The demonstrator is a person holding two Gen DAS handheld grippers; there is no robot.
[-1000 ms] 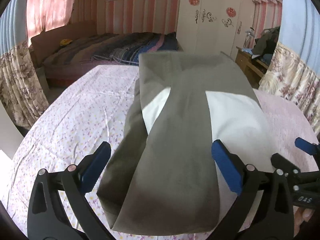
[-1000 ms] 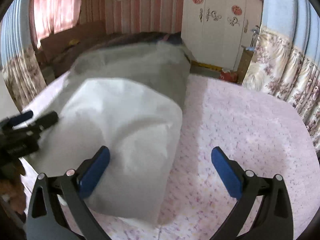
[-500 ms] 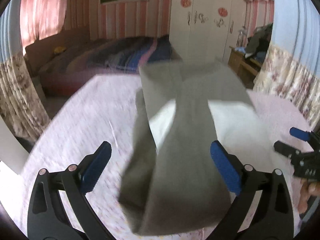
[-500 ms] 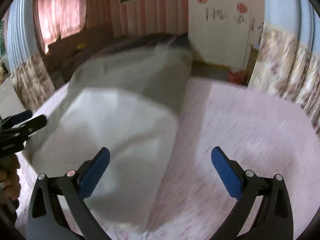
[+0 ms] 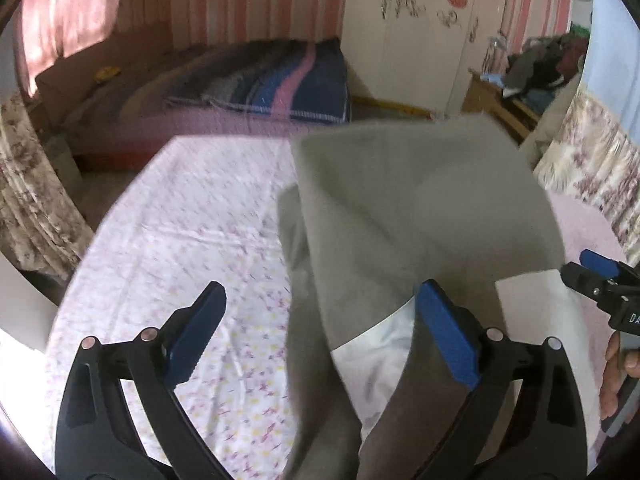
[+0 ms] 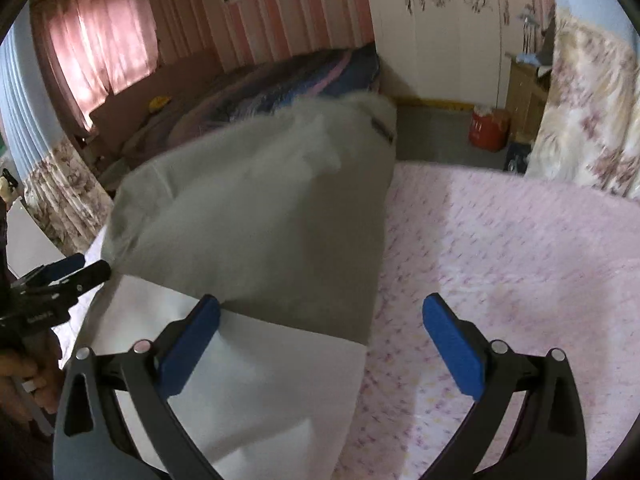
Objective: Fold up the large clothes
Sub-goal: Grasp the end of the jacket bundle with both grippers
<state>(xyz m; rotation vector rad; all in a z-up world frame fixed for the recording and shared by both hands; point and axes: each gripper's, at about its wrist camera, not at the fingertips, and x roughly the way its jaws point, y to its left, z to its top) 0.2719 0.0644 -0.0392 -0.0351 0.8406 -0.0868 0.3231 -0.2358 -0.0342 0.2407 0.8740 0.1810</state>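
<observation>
Grippers first: the left gripper has its blue pads spread wide with nothing between them, and the right gripper is likewise released. In the left wrist view the right gripper also shows at the right edge; in the right wrist view the left one shows at the left edge, so two grippers in all.

Just beyond the pads lies the one garment, a grey-olive garment with a white lining (it could be trousers or a coat; the blur hides which). It fills the centre and lower right of the left view and the centre-left of the right view, resting on the floral bedsheet.

Compared with a second ago, the grey cloth now covers far more of the white panel: the upper part has come down toward the cameras, leaving white only as a strip low in the frame. That probably means a fold has just been laid and let go, and the next step is likely smoothing or another fold.

Further out: one bed with a striped blanket at upper centre, one white wardrobe at upper right.
</observation>
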